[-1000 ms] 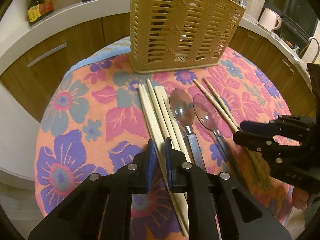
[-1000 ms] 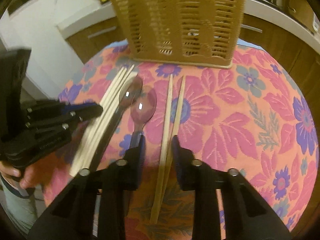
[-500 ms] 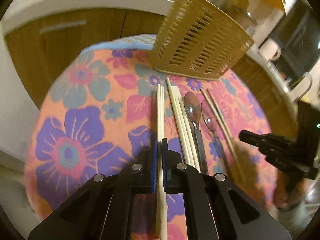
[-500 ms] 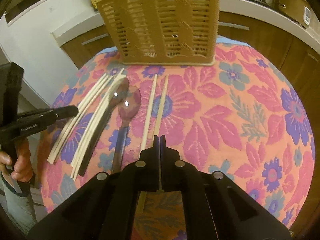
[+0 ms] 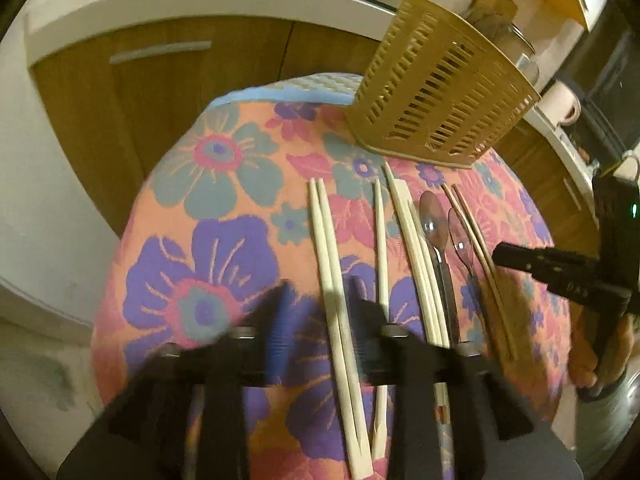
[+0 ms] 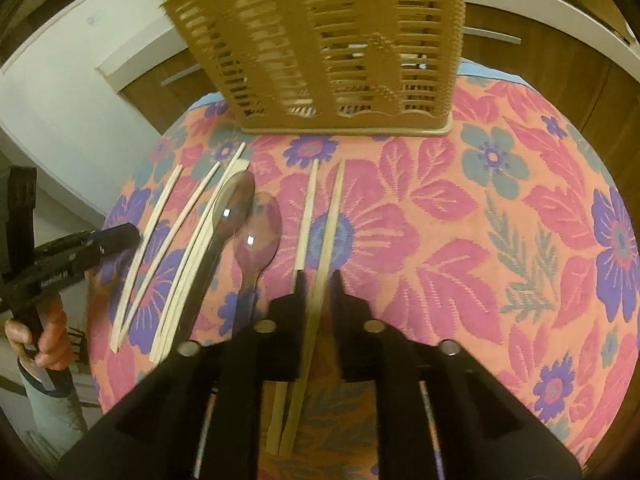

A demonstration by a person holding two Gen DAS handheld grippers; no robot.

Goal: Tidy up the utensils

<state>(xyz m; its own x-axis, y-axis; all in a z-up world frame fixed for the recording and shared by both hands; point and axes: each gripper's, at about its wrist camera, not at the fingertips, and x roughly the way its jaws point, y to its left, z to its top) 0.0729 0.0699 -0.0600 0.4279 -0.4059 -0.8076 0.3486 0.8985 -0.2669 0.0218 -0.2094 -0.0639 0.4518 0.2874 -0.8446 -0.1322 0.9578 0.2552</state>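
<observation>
In the left wrist view, the left tool (image 5: 318,320) is opening, its blurred fingers standing apart on either side of a pale chopstick pair (image 5: 334,280) that is lying flat on the flowered cloth of the round bench (image 5: 200,184), with neither pad pressing on it. Just to the tool's right a single chopstick (image 5: 380,248), a further bundle of chopsticks (image 5: 416,256) and two spoons (image 5: 436,224) are lying side by side, and the slatted utensil basket (image 5: 444,108) is standing ahead and to the right, near the far rim. The bench edge is curving close on the tool's left, so a sideways nudge could roll the pair off; open cloth is lying only ahead. In the right wrist view, the right tool (image 6: 318,284) is likewise opening, its jaws straddling a darker chopstick pair (image 6: 320,232) without clamping it. The spoons are lying just to its left, and a wide stretch of bare cloth is spreading to its right. The risk here, as I judge it, is closing on one stick alone, or dragging the pair into the spoons. The basket is standing straight ahead, well apart.
</observation>
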